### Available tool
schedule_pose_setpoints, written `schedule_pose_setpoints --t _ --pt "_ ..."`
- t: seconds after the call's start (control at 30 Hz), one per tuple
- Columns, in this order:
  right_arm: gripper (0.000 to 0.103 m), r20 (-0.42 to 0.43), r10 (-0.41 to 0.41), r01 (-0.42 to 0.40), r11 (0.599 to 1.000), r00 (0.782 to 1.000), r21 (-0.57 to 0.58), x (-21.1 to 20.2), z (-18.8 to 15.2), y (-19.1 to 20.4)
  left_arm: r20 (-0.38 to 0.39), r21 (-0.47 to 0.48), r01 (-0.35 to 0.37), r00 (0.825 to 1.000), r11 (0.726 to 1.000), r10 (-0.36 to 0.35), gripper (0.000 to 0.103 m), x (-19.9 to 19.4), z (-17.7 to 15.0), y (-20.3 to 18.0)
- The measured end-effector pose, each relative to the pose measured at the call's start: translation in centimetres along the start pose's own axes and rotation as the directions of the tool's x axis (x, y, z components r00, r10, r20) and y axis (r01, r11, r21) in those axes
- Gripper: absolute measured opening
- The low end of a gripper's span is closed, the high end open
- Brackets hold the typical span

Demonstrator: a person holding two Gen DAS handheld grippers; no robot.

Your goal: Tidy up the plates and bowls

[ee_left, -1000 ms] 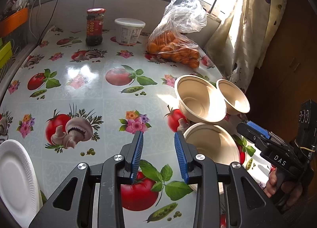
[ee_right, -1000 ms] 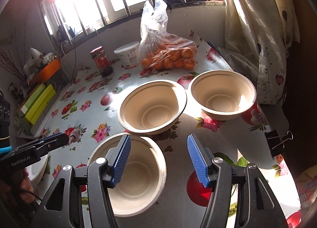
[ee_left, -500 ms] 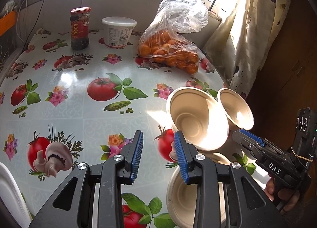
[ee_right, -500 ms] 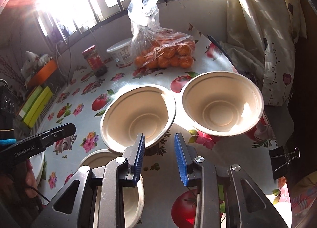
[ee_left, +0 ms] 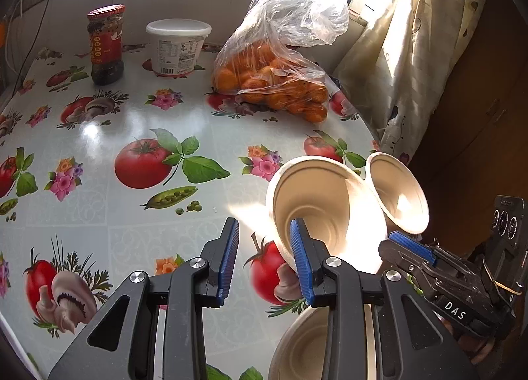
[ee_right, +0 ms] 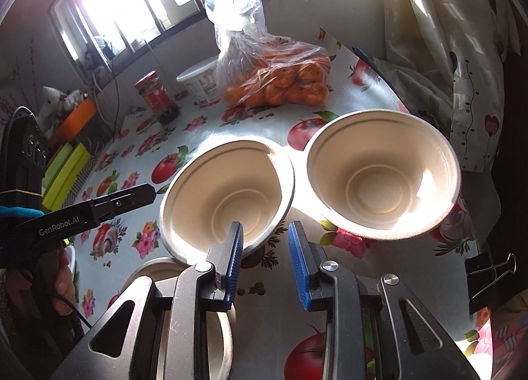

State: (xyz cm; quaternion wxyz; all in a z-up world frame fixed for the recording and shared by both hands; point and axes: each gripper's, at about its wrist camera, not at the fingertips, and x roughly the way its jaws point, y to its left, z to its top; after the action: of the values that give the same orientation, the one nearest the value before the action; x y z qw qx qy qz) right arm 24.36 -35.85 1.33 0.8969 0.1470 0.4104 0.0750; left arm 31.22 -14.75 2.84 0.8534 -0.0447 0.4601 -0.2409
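Note:
Three cream paper bowls stand on the fruit-print tablecloth. The middle bowl (ee_right: 227, 198) (ee_left: 323, 208) and the right bowl (ee_right: 382, 178) (ee_left: 399, 195) sit side by side; the near bowl (ee_right: 184, 324) (ee_left: 297, 347) lies under the gripper bodies. My right gripper (ee_right: 265, 258) is open and empty, its left finger just over the middle bowl's near rim. My left gripper (ee_left: 264, 261) is open and empty, its right finger at that bowl's left edge. The right gripper also shows in the left wrist view (ee_left: 409, 248).
A bag of oranges (ee_left: 274, 83) (ee_right: 277, 83), a white tub (ee_left: 178, 46) and a red-lidded jar (ee_left: 105, 43) stand at the back of the table. A curtain (ee_left: 412, 50) hangs at the right table edge. A binder clip (ee_right: 488, 271) grips that edge.
Both grippers moved forward toward the middle bowl. The right gripper narrowed from wide open to a smaller gap. The white plate at the left has left the left wrist view.

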Motion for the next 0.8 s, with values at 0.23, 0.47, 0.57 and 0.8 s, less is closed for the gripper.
schedule_pose_setpoints --t 0.23,0.47,0.57,0.8 --pt "0.022 -0.001 -0.001 0.001 1.0 1.0 0.01 0.8 0.1 -0.1 -0.026 0.035 0.013 1.0 0.999 -0.012 0.027 1.0 0.0 -0.4" --pt "0.02 0.001 0.006 -0.006 1.0 1.0 0.024 0.9 0.2 -0.4 -0.06 0.025 0.013 0.998 1.0 -0.011 0.022 2.2 0.0 -0.5" --pt "0.02 0.003 0.012 -0.012 1.0 1.0 0.026 0.9 0.3 -0.5 -0.06 0.026 0.021 0.998 0.999 -0.02 0.014 2.4 0.1 -0.5" --pt "0.019 0.009 0.017 -0.017 0.999 1.0 0.03 0.9 0.2 -0.5 -0.05 0.021 0.02 0.999 1.0 -0.019 0.013 2.5 0.1 -0.4"
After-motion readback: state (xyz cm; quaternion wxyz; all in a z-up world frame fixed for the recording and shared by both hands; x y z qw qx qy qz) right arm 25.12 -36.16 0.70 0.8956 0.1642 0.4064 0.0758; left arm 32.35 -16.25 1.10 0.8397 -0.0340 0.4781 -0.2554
